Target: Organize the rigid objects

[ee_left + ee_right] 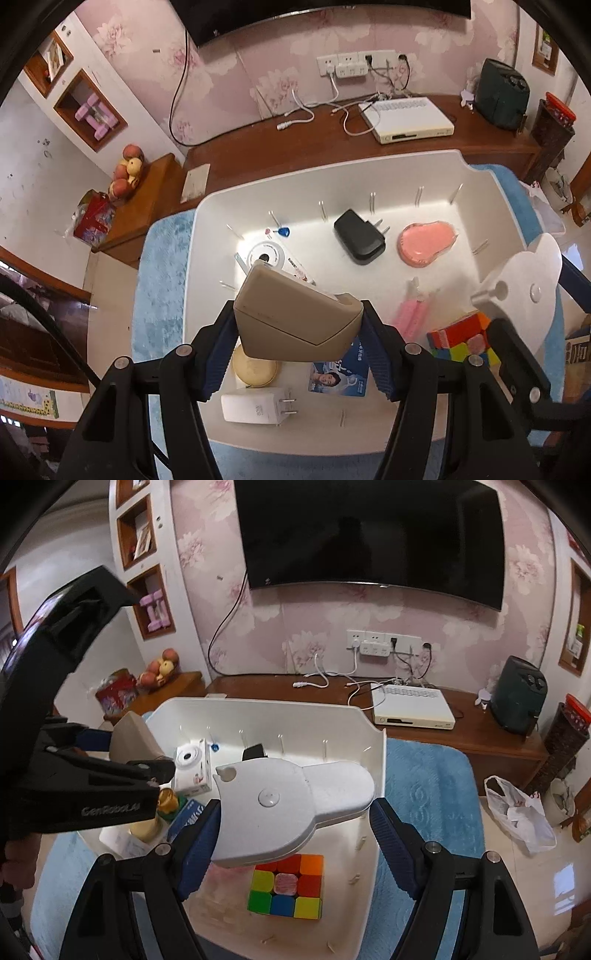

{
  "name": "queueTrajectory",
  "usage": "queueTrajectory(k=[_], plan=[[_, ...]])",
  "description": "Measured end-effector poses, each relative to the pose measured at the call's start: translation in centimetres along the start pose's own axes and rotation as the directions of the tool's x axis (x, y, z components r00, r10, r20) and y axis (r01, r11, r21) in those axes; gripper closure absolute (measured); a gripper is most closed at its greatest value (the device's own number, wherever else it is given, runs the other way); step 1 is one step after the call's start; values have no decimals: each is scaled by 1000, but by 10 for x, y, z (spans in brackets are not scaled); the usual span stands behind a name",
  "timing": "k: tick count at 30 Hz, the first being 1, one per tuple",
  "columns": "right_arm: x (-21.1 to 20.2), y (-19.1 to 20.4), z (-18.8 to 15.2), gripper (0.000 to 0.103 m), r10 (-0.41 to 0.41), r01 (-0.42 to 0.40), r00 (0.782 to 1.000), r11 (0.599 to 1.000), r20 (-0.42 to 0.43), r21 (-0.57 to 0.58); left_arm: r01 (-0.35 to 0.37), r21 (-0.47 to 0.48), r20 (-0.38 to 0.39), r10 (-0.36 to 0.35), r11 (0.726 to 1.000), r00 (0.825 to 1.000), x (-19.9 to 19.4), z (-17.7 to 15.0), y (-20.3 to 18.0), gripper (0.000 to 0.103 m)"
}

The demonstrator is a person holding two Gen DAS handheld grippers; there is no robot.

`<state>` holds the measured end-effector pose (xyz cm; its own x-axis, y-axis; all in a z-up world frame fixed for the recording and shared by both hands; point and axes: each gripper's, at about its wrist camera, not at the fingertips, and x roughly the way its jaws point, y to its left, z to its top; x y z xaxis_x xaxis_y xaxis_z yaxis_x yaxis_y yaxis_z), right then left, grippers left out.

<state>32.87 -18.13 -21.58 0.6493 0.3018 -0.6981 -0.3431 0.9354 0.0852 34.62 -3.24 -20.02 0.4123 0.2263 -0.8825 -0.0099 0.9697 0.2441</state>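
My left gripper (299,314) is shut on a beige wedge-shaped case (295,321), its blue pads pressing both sides, and holds it over the near left part of a white bin (332,162). In the right wrist view that case (133,738) shows at the left. My right gripper (295,806) is shut on a flat white rounded plastic piece (280,805) above the bin's (258,705) right side, over a colour cube (286,886). Inside the bin lie a black charger (360,236), a pink oval piece (426,243), a white charger (255,408) and a white camera box (192,768).
The bin rests on a blue mat (424,786) on the floor. Behind it runs a wooden shelf (295,144) with a white set-top box (410,120), cables and a dark appliance (517,698). A white plastic bag (517,812) lies to the right.
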Motion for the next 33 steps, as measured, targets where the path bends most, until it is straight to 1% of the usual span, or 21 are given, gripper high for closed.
queueTrajectory(k=[6, 9, 12, 15, 19, 22, 33], plan=[[16, 0, -5, 23, 11, -11, 999, 1000, -39, 2, 15, -7, -53, -15, 1000, 999, 18, 0, 0, 36], [20, -1, -4, 23, 10, -9, 999, 1000, -51, 11, 18, -3, -65, -18, 1000, 998, 22, 2, 0, 36], [22, -3, -2, 22, 17, -15, 998, 999, -62, 34, 21, -2, -65, -21, 1000, 998, 21, 3, 0, 35], [21, -6, 0, 22, 30, -25, 997, 997, -69, 70, 19, -6, -67, -19, 1000, 998, 21, 4, 2, 28], [19, -10, 3, 20, 39, -32, 997, 993, -68, 113, 24, -13, -60, -25, 1000, 998, 17, 5, 6, 24], [16, -9, 5, 20, 36, -28, 997, 992, -67, 124, 18, -19, -54, -19, 1000, 998, 15, 5, 11, 24], [-2, 1, 11, 20, 23, -18, 998, 995, -51, 101, 16, -35, -33, -17, 999, 999, -3, 1, 23, 24]])
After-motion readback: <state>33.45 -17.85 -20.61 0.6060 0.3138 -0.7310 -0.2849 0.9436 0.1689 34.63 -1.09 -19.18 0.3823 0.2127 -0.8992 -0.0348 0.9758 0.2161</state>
